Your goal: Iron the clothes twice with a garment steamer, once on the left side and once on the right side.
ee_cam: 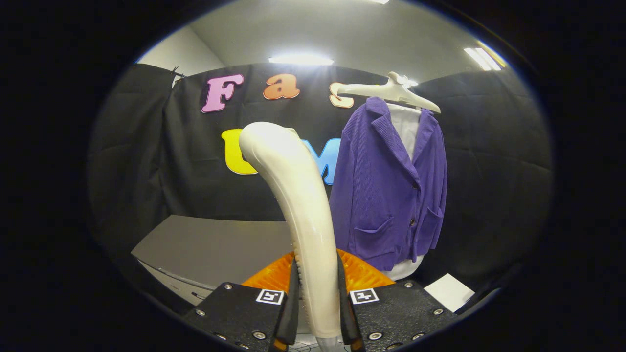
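Observation:
A cream-white garment steamer (299, 195) rises from between my fingers, its handle curving up and to the left ahead of me. My gripper (318, 305) is shut on the handle, both fingers pressing its sides. Beyond the fingers and to the right hangs a purple jacket (391, 190) over a white shirt (406, 128), on a white hanger (391, 90) in front of the black booth wall. The jacket is some way ahead of the steamer and does not touch it.
A grey table (215, 244) lies ahead to the left, below the steamer's head. A white sheet (449, 291) lies low to the right, beneath the jacket's hem. An orange ribbed part (362, 274) shows just behind the fingers.

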Demonstrator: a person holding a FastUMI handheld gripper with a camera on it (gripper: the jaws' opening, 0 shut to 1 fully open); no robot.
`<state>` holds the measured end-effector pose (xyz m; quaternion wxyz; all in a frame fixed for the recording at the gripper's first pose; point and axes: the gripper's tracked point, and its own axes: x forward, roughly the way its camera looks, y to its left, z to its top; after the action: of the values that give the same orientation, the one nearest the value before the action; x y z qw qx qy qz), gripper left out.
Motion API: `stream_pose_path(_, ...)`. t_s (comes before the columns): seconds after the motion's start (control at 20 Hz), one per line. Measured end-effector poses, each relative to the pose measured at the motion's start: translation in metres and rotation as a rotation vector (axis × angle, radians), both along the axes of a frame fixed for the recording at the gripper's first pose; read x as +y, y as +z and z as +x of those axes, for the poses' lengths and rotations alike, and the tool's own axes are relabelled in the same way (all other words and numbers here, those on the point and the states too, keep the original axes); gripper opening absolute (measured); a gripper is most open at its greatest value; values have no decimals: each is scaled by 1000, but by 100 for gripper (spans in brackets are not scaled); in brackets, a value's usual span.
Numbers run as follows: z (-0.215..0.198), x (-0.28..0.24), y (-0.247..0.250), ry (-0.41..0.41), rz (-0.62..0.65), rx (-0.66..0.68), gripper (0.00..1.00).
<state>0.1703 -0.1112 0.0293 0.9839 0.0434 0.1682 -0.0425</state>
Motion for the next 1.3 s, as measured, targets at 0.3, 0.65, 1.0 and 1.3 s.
stream_pose_path(0.3,3,1,-16,-15,-22,24,35)
stream_pose_path(0.65,6,8,-29,-33,-39,57,35)
stream_pose_path(1.0,11,15,-41,-39,-42,79,35)
stream_pose_path(1.3,19,23,-43,-36,-41,83,35)
